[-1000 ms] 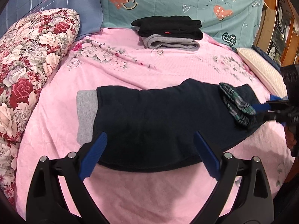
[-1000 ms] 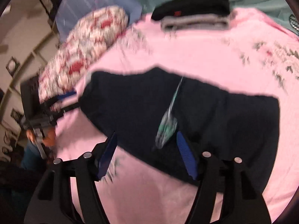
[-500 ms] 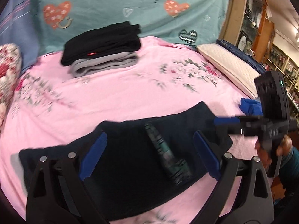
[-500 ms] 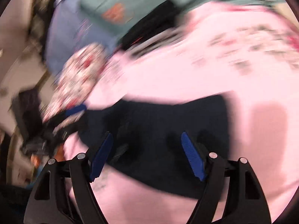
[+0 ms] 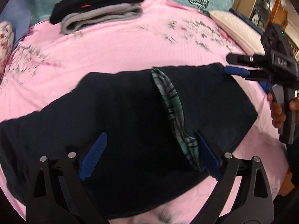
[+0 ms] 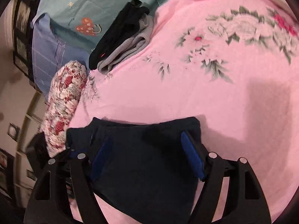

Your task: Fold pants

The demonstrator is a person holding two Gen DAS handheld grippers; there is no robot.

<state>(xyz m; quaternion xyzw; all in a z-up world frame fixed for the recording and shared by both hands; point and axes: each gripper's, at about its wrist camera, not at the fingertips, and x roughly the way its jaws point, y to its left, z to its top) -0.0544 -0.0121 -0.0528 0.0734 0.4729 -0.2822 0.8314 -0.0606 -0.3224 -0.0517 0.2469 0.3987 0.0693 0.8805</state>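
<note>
Dark navy pants [image 5: 121, 112] lie flat on the pink bedspread [image 5: 115, 48], with a green plaid lining strip [image 5: 172, 110] folded out across them. My left gripper [image 5: 149, 147] hovers low over the near part of the pants, open; its right finger sits beside the plaid strip's lower end. In the left wrist view, my right gripper [image 5: 229, 64] is at the pants' far right corner, held by a hand [image 5: 276, 110]. In the right wrist view, the right gripper [image 6: 145, 155] stands open, wide over the pants [image 6: 149, 173], with nothing gripped.
A folded stack, black clothes on grey [image 5: 99, 5], rests at the back of the bed, also in the right wrist view [image 6: 121, 37]. A floral pillow [image 6: 63, 104] lies at the left, a cream pillow [image 5: 237, 24] at the right, and wooden shelves [image 5: 271, 5] beyond it.
Both grippers have come in closer over the pants and stayed open. The plaid strip, earlier at the right end, now lies across the pants' middle. My right gripper now sits at the far corner.
</note>
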